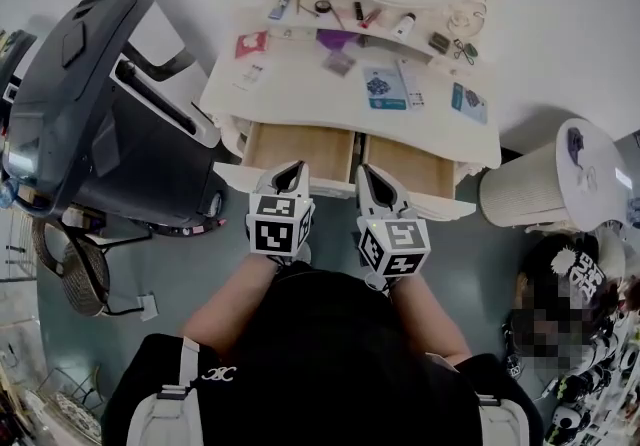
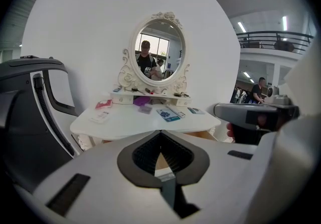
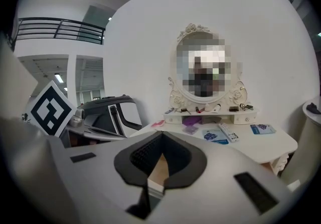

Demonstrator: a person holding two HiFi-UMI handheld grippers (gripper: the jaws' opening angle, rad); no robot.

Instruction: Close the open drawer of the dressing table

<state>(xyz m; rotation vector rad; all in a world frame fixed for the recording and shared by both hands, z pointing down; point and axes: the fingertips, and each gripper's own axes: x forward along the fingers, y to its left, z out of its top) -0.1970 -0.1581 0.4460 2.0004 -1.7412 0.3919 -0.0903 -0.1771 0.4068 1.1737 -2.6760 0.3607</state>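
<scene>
The white dressing table [image 1: 300, 84] with an oval mirror stands ahead, and both of its wooden drawers are pulled out: the left drawer [image 1: 300, 149] and the right drawer [image 1: 415, 166]. My left gripper [image 1: 292, 170] is shut and empty, its tips at the left drawer's front edge. Shut and empty too, my right gripper [image 1: 368, 174] has its tips at the right drawer's front. In the left gripper view the gripper [image 2: 160, 135] points at the tabletop [image 2: 125, 122]. In the right gripper view the gripper [image 3: 161, 137] faces the table [image 3: 256, 145]. Whether either touches a drawer front I cannot tell.
A big dark grey chair-like machine [image 1: 90, 104] stands close on the table's left. A white woven bin [image 1: 545, 184] sits at the right, with a person beyond it. Small cards, boxes and cosmetics [image 1: 385, 89] lie on the tabletop.
</scene>
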